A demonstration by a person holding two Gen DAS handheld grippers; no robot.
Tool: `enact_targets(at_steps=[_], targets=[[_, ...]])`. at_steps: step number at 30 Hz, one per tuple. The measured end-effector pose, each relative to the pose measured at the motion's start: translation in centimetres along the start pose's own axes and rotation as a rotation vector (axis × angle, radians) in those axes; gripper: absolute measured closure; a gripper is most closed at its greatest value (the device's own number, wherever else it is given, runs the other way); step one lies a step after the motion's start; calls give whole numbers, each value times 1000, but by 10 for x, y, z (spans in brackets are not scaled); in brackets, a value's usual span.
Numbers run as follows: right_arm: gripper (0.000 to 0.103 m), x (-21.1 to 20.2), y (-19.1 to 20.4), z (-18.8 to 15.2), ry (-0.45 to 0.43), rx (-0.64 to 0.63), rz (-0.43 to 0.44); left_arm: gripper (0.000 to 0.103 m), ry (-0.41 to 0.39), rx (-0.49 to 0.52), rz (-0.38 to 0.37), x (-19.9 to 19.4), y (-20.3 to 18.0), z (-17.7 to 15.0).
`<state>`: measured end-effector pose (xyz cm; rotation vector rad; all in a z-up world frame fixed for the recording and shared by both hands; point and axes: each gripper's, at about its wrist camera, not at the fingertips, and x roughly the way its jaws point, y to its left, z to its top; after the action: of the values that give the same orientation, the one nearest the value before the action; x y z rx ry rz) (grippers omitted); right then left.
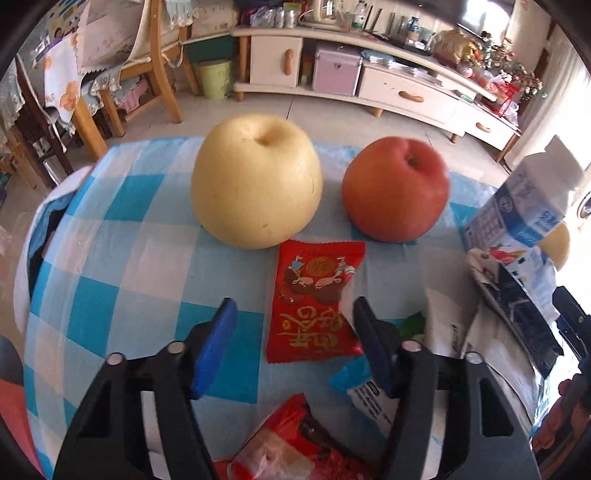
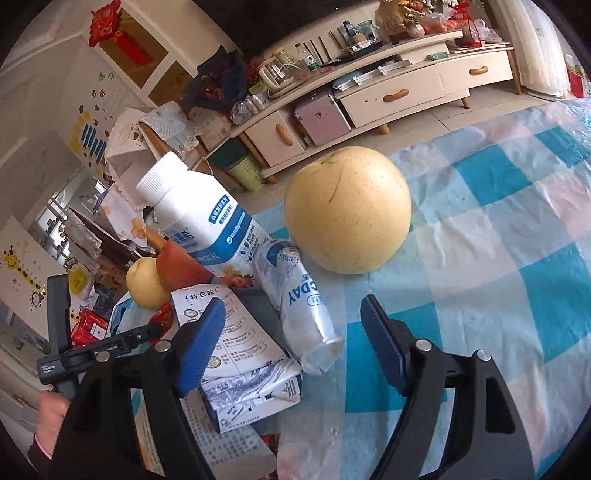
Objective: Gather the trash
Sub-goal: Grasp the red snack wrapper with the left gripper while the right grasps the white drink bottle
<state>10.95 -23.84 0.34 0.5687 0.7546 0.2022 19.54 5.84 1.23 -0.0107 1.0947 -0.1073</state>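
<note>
Both grippers — left (image 1: 293, 325), right (image 2: 293, 325) — fingers spread, empty; crumpled wrapper (image 1: 295, 443) cut off below.

This is a lived-in family living room. A long cream TV cabinet (image 1: 402, 92) with wooden handles runs along the tiled floor, its top crowded with bottles and flowers. Wooden chairs (image 1: 147, 70) draped in lace covers, children's stickers on the wall (image 2: 88, 136) and a red knot ornament (image 2: 105, 20) complete it.
</note>
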Motion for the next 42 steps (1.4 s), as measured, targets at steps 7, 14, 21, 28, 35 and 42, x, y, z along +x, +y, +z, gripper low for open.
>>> enact_targets(at_steps=[7,14,21,28,35,42], targets=[[48,10,10,1,29,-31,4,57,-25,28,34,2,-8,-6],[78,20,27,-8,88,-82,32,60,-40,86,28,-8,-18,-23],[78,16,41,-22,126,-123,100,61,-44,85,-7,-23,-15,-49],[78,9,94,-60,209,-308,145,63,-52,88,-43,-47,-10,-86],[78,-9,119,-87,236,-329,168,64,-55,40,-72,-76,7,-126],[78,-33,135,-115,235,-332,154,64,-72,-26,-128,-100,29,-155]])
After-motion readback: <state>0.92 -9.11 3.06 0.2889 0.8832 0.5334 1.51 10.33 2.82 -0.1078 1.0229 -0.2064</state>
